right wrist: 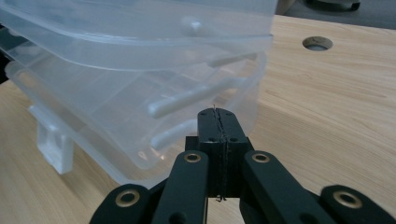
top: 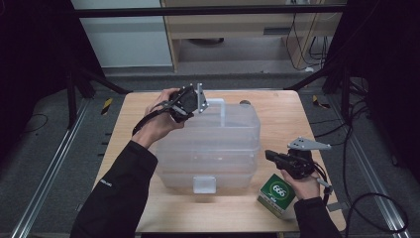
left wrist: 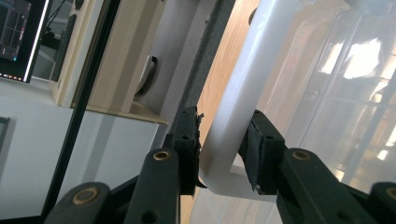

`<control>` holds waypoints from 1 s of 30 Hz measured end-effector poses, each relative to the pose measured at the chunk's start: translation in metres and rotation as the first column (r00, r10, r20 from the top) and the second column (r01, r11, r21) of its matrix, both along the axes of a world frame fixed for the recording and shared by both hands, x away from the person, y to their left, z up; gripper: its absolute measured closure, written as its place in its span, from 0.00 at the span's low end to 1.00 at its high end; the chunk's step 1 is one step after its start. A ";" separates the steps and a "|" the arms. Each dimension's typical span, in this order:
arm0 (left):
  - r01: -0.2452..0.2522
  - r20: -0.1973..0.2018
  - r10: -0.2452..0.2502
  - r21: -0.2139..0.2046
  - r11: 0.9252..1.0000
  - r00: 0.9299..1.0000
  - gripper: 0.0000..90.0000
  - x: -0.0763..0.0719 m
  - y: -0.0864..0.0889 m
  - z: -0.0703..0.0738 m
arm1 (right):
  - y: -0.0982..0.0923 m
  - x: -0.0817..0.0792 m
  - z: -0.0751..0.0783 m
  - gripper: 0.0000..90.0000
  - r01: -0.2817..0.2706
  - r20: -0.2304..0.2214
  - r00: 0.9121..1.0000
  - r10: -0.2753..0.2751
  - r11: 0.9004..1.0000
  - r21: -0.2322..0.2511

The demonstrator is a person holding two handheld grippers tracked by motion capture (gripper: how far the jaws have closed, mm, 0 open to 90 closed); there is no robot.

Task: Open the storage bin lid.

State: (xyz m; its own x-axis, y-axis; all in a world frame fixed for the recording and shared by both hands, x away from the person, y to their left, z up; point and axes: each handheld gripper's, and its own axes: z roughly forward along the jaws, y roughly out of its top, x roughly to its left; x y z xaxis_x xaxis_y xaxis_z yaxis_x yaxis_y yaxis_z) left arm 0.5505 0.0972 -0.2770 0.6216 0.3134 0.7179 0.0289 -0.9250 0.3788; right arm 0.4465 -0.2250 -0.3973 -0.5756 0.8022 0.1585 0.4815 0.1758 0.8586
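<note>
- In the high view, a clear plastic bin stands at the middle of the wooden worktop, with a white latch on its near wall.
- The left gripper is at the bin's far left corner. Its own view shows what the high view cannot: the two fingers sit either side of the bin's white handle, at the handle's bend, one pad touching and the other just beside it.
- The right gripper hovers just beside the bin's right wall; its view shows the fingers pressed together on nothing.
- A green-topped box sits at the near right edge, beside the right hand.
- Bare wood lies right of and beyond the bin, with a round hole in it.
- Grey carpet and dark frame legs surround the worktop.
</note>
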 end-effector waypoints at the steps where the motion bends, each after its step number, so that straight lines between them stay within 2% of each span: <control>1: 0.000 0.000 0.000 0.000 1.000 1.000 0.75 0.000 0.000 0.000 | 0.000 0.000 0.000 1.00 0.000 0.000 1.000 0.000 1.000 0.000; 5: -0.009 -0.004 0.009 -0.016 1.000 1.000 0.75 0.003 0.001 0.000 | 0.006 -0.001 0.004 1.00 -0.021 0.019 1.000 0.021 1.000 0.021; 12: -0.012 -0.009 0.012 -0.018 1.000 1.000 0.74 0.004 0.000 0.000 | 0.014 -0.003 0.011 1.00 -0.046 0.054 0.998 0.043 0.997 0.055; 18: -0.010 -0.013 0.010 -0.025 1.000 1.000 0.74 0.003 0.001 0.000 | 0.014 -0.004 0.012 1.00 -0.050 0.056 0.997 0.046 0.996 0.072; 21: -0.016 -0.018 0.015 -0.043 0.999 1.000 0.69 0.001 0.002 0.000 | 0.014 -0.003 0.011 1.00 -0.050 0.050 0.998 0.046 0.997 0.064; 22: -0.021 -0.018 0.020 -0.053 0.998 1.000 0.63 0.001 0.003 0.000 | 0.015 -0.003 0.010 1.00 -0.049 0.043 0.998 0.046 0.997 0.060; 25: -0.016 -0.039 0.012 -0.110 0.994 0.999 0.57 -0.003 0.010 0.003 | 0.016 -0.002 0.009 1.00 -0.050 0.040 0.998 0.048 0.997 0.054; 28: -0.009 -0.076 -0.005 -0.178 0.984 0.997 0.51 -0.011 0.021 0.004 | 0.016 -0.002 0.008 1.00 -0.053 0.037 0.998 0.051 0.997 0.055; 30: -0.009 -0.085 -0.007 -0.189 0.982 0.996 0.51 -0.014 0.025 0.004 | 0.016 -0.002 0.008 1.00 -0.052 0.037 0.998 0.050 0.997 0.053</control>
State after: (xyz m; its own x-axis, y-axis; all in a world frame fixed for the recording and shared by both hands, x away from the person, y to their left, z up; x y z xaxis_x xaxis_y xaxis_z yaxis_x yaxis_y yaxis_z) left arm 0.5366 0.1224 -0.2729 0.6774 0.4388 0.5904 0.0695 -0.8372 0.5425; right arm 0.4442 -0.2093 -0.3891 -0.6213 0.7628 0.1794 0.4419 0.1519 0.8841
